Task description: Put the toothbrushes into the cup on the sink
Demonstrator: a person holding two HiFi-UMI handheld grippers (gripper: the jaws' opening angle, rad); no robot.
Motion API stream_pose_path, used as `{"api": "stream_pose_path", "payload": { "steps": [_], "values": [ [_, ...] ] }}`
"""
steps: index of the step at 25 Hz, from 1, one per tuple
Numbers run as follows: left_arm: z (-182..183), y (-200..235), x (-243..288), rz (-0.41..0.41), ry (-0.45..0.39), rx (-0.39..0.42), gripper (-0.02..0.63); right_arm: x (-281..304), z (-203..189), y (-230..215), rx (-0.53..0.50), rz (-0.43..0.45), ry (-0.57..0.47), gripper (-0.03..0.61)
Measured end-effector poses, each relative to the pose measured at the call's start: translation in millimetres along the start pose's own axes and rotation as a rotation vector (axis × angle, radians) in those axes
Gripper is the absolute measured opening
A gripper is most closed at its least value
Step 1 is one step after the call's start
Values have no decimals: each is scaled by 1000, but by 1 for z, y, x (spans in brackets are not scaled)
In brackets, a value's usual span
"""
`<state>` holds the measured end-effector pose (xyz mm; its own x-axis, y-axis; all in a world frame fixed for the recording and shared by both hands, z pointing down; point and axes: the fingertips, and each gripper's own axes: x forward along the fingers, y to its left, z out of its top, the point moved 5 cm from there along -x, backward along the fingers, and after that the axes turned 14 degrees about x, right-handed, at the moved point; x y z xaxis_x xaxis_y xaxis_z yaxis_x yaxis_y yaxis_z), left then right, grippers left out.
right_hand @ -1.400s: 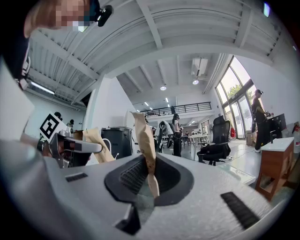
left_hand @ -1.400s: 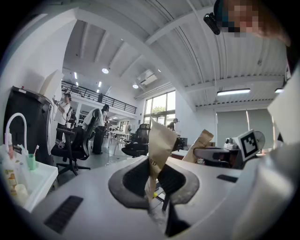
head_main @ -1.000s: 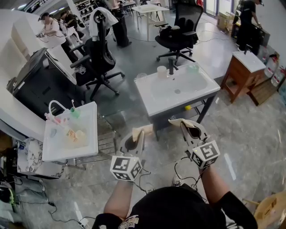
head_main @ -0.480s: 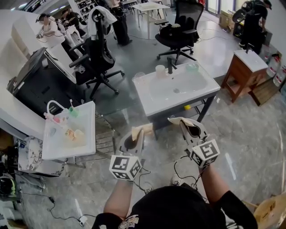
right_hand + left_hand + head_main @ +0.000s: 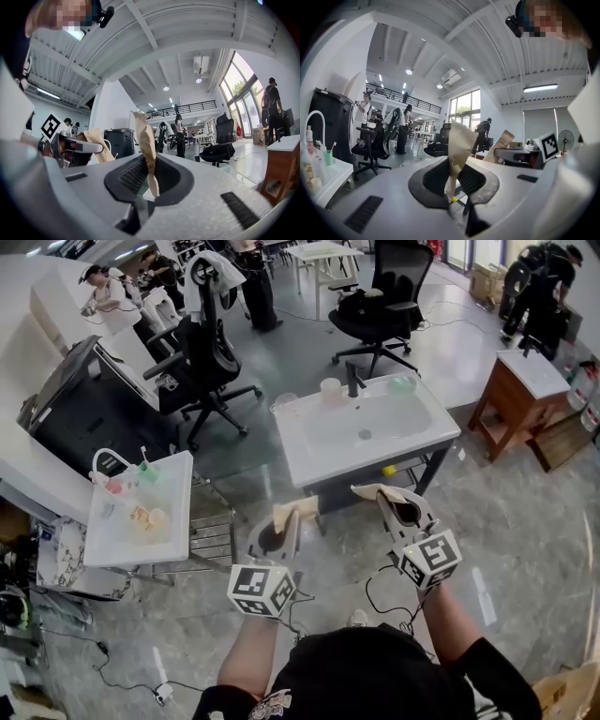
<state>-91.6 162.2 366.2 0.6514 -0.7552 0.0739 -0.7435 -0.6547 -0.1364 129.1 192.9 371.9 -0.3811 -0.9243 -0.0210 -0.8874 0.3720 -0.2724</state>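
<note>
Looks like the carry step: left gripper (image 5: 281, 532) and right gripper (image 5: 401, 510) each pinch a paper-wrapped toothbrush (image 5: 457, 150). Next move needs closing in on the sink (image 5: 302, 454) and aiming at the cup (image 5: 330, 390).

A black office chair (image 5: 211, 362) is standing on the grey floor (image 5: 525, 521), carrying a white garment (image 5: 208, 276) over its back. A second office chair (image 5: 382, 298) is standing further right. At the right edge a person (image 5: 536, 277) is bending over behind a wooden cabinet (image 5: 517, 401). People (image 5: 103, 294) are sitting top left, above a large black cabinet (image 5: 89, 407). Black cables (image 5: 122, 681) are trailing across the floor.
</note>
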Motion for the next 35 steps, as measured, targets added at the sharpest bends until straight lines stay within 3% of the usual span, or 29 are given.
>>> {"api": "stream_pose_path", "payload": {
  "steps": [9,18,35],
  "values": [
    [8,-15,20,41,1,8,41,2,7,-28,7,42,8,35],
    [5,2,48,45,7,10,40,30,10,-43,13,51,5,35],
    [-16,104,143,30,-7,-35,41,157,13,-76,-10,26,36,35]
  ]
}}
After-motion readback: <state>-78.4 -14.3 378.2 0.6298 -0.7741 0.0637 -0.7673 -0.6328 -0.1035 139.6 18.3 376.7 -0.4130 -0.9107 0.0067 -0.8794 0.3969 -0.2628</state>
